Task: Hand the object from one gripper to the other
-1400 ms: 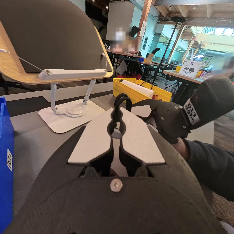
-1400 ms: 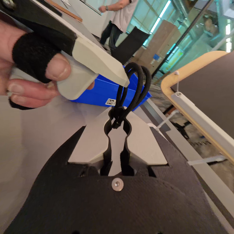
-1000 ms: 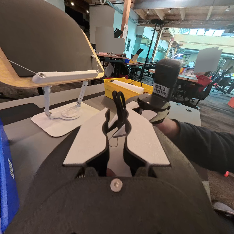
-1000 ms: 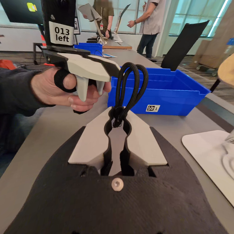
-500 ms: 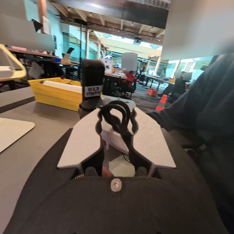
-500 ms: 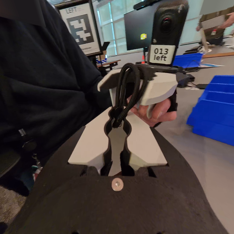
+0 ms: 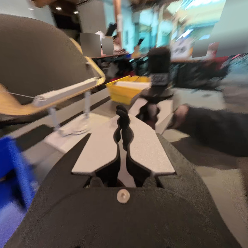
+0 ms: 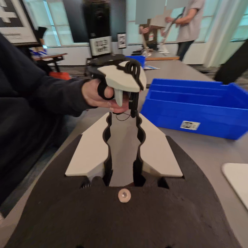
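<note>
Black looped elastic cord [image 7: 124,125] sits pinched between the left gripper's [image 7: 123,120] pressed-together white fingers, while the right gripper [image 8: 123,116] stands spread wide, empty, nearby.

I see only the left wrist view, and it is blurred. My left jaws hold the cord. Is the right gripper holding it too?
Observer: No. The right gripper is wide open, with nothing between its jaws.
Operator: Where is the free end of the cord?
Observer: The cord hangs below the left gripper. Its end is close to the tip of one right finger; I cannot tell if they touch.
</note>
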Tool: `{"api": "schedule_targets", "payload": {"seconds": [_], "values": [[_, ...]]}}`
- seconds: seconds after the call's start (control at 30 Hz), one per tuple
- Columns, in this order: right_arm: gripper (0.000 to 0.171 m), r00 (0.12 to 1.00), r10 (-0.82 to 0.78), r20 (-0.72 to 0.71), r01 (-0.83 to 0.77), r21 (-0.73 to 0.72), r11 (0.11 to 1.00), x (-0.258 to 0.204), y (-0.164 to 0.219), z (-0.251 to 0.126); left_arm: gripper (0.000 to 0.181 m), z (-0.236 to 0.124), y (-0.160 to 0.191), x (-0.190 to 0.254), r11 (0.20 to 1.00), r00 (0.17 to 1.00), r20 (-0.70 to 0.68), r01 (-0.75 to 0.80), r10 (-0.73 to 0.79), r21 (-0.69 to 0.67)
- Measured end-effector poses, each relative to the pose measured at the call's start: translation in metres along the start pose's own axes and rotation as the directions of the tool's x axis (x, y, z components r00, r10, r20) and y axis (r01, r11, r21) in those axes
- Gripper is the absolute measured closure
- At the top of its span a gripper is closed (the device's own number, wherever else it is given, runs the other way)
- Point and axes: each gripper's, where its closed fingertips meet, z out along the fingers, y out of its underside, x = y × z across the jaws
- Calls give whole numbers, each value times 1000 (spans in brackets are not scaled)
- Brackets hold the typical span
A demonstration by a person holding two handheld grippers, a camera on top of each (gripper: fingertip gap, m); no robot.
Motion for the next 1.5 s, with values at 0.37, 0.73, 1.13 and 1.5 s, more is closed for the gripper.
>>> {"api": "schedule_targets", "payload": {"seconds": [0.37, 0.73, 1.13, 1.5], "values": [[135, 930, -68, -361, 81, 23, 996, 28, -22, 5, 178, 14, 23, -36, 622, 546, 322, -559, 774, -549], [168, 923, 0, -386, 19, 44, 999, 37, -16, -1, 177, 18, 28, -36, 543, 458, 307, -584, 834, -604], [169, 951, -134, -278, 132, -27, 991, 35, -20, -34, 141, 6, 35, -8, 761, 826, 54, -489, 561, -425], [168, 963, -220, -158, 192, -178, 965, 15, 2, -13, 175, 20, 62, 13, 786, 890, -65, -430, 450, -445]]}}
